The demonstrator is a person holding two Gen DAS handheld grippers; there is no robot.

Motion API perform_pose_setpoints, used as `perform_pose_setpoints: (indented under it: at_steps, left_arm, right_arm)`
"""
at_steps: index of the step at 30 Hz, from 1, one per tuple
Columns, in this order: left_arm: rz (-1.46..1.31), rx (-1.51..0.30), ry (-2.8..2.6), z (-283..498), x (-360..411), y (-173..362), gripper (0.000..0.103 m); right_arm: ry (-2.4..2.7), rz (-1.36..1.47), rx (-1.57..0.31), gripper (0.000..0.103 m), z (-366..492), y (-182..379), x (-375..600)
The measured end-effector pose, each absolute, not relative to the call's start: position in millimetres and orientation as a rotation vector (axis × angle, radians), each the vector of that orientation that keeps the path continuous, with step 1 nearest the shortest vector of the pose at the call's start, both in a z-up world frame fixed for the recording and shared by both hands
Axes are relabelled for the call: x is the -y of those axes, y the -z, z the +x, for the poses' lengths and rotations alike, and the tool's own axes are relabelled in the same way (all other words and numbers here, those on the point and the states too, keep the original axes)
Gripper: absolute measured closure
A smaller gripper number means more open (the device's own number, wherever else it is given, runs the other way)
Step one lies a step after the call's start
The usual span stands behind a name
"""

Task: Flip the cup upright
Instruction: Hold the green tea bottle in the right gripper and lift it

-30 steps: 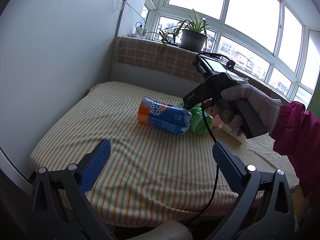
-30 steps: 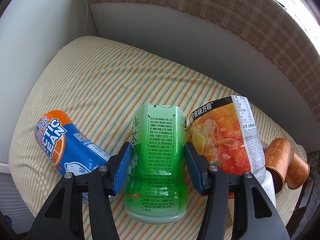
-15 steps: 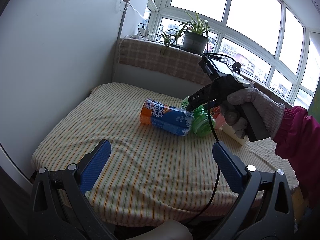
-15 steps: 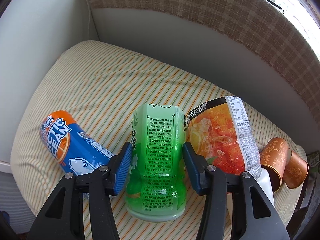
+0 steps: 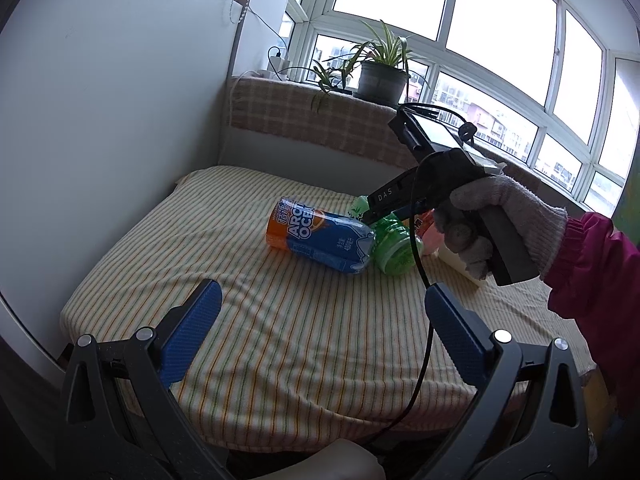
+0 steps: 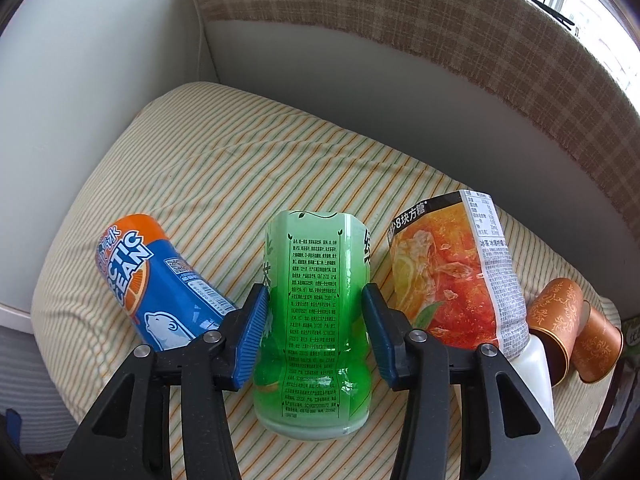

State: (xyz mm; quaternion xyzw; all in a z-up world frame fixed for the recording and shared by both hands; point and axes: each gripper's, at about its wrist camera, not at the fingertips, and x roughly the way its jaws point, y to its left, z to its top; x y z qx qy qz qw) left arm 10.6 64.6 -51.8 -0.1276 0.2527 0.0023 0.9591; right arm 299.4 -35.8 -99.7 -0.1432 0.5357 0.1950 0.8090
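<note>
Striped cushion (image 6: 248,168): a padded surface in yellow, green and orange stripes; it carries every item and fills most of both views.
Plaid cover (image 6: 420,12): checked cloth draped along the ledge behind the cushion.
Potted plant (image 5: 380,76): stands on the ledge by the window, seen from the left wrist.
Left gripper (image 5: 320,320): its blue fingers (image 5: 192,332) are spread wide over the near part of the cushion, touching nothing.
Right gripper (image 6: 314,332): held in a grey-gloved hand (image 5: 492,216); its fingers are closed onto the sides of the green cup, pads pressed against the label.
Green cup (image 6: 316,320): lies on its side on the cushion, between the blue cup and the red cup, with its closed end toward the right wrist camera.
Blue cup (image 6: 160,288): lies on its side just left of the green one, orange end pointing away.
Red cup (image 6: 452,276): lies on its side just right of the green one.
Copper cups (image 6: 568,332): two, side by side at the cushion's right edge, on their sides.
</note>
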Motion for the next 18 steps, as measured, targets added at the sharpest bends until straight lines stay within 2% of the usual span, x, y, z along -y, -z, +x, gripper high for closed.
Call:
perform_pose_setpoints:
  at_steps: [2, 5, 7, 18]
  left_arm:
    - [-0.257, -0.510, -0.006, 10, -65, 51, 0.000]
    - [-0.260, -0.510, -0.012, 11, -67, 50, 0.000]
    - [-0.265, -0.508, -0.017, 10, -69, 50, 0.000]
    - [-0.266, -0.504, -0.013, 6, -70, 51, 0.000]
  right_arm:
    - [-0.413, -0.316, -1.148, 0.055, 300, 105, 33]
    - [-0.423, -0.351, -1.164, 0.047, 302, 108, 28]
    - [-0.418, -0.354, -1.171, 0.046, 304, 111, 28]
    - [-0.427, -0.318, -1.117, 0.049, 301, 91, 41]
